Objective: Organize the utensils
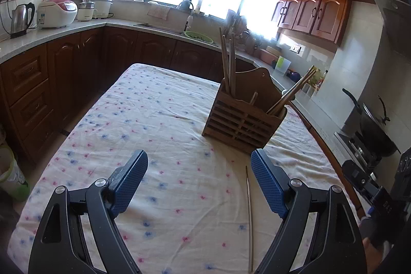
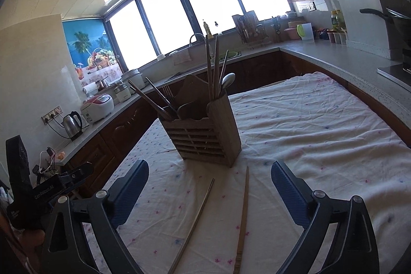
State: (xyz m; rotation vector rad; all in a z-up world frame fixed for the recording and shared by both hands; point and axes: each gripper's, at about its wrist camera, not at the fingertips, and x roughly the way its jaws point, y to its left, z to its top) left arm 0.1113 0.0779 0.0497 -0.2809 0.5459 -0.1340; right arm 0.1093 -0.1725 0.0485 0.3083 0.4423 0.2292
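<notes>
A slatted wooden utensil holder (image 1: 241,117) (image 2: 205,130) stands on the floral tablecloth (image 1: 143,120) with several chopsticks and a metal spoon (image 2: 228,81) upright in it. In the right wrist view, a metal chopstick (image 2: 195,222) and a wooden chopstick (image 2: 242,217) lie loose on the cloth in front of the holder. The left wrist view shows only the metal chopstick (image 1: 249,220), close to the right finger. My left gripper (image 1: 199,161) is open above the cloth, holding nothing. My right gripper (image 2: 210,167) is open wide over both loose chopsticks, touching neither.
Dark wood counters wrap around the table. A kettle (image 1: 21,19) and a rice cooker (image 1: 57,12) stand at the left, a sink with a green basin (image 1: 199,36) under the window, and a wok (image 1: 372,125) on the stove at the right. A bin (image 1: 11,173) stands on the floor at the left.
</notes>
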